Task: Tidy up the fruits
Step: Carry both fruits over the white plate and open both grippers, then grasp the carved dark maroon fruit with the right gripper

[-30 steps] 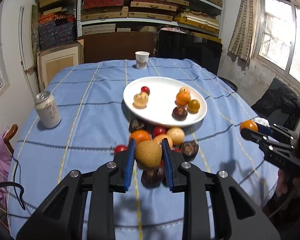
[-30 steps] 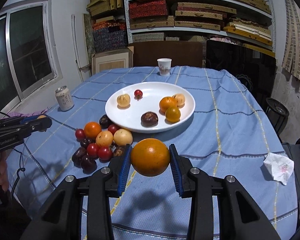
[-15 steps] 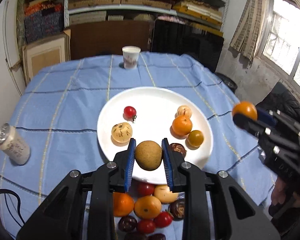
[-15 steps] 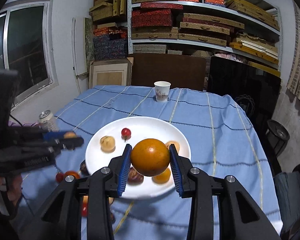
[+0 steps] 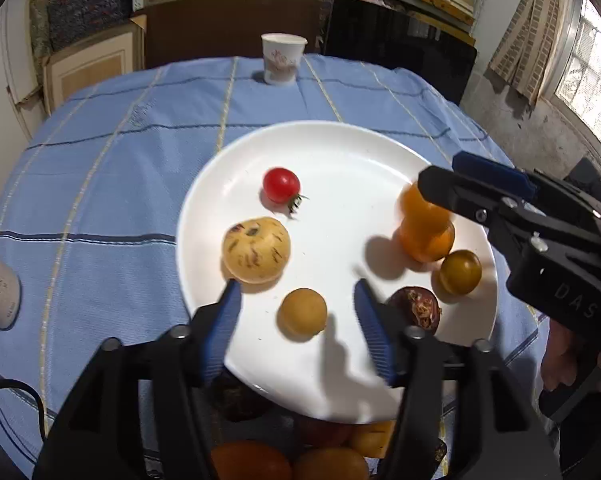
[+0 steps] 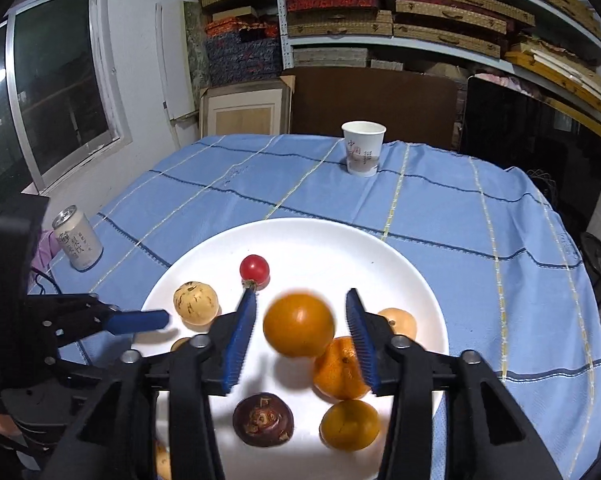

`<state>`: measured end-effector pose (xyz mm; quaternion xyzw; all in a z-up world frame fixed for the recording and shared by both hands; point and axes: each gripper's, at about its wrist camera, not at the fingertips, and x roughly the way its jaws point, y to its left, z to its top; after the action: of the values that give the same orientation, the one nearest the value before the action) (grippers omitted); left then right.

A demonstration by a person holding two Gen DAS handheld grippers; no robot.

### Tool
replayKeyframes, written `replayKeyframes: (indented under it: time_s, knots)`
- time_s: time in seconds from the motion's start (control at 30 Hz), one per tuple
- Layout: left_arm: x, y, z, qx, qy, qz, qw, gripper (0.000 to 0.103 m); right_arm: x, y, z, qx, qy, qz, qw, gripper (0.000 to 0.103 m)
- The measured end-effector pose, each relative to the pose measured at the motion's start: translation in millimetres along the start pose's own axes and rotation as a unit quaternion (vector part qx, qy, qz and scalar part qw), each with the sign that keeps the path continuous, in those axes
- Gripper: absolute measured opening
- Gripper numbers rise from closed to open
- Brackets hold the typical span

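At the bottom edge of the left wrist view, under the left gripper, a few fruits still lie on the tablecloth off the plate: an orange one, another and a dark one, mostly hidden by the gripper's body. These are what is left to move, as far as I can judge.

Just above them, the left gripper's jaws have just been opening and stand apart, touching nothing. The small brown fruit lies between them on the near part of the plate, free of both pads.

In the right wrist view the right gripper has also just been opening. The orange sits between its blue pads with a gap on each side, blurred, so it looks released and dropping onto the plate at lower centre of the frame.

Already on the plate: a dark fruit, a yellow-green fruit, a tangerine, a pale fruit partly behind the right jaw, a speckled fruit and, farther back, a cherry tomato.

Beyond the plate, a can stands at middle left and a paper cup at the table's far edge, upper centre.

The job looks well past halfway.
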<state>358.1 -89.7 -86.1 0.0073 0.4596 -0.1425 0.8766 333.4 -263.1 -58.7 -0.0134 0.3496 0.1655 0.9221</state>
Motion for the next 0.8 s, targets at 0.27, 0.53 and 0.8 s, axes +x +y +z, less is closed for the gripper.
replayKeyframes:
  time_s: [0.27, 0.53, 0.8]
  knots:
    - [-63, 8, -21, -0.012, -0.040, -0.018, 0.9989, 0.070, -51, 7, -21, 0.017, -0.013, -0.007, 1.000, 0.049]
    - [-140, 18, -93, 0.006, -0.094, -0.004, 0.9955, 0.090, -110, 53, -107, -0.003, 0.021, 0.003, 1.000, 0.049]
    - [-138, 36, -160, -0.011, -0.056, 0.015, 0.9983, 0.098, -98, 87, -147, -0.024, 0.043, -0.027, 0.998, 0.064]
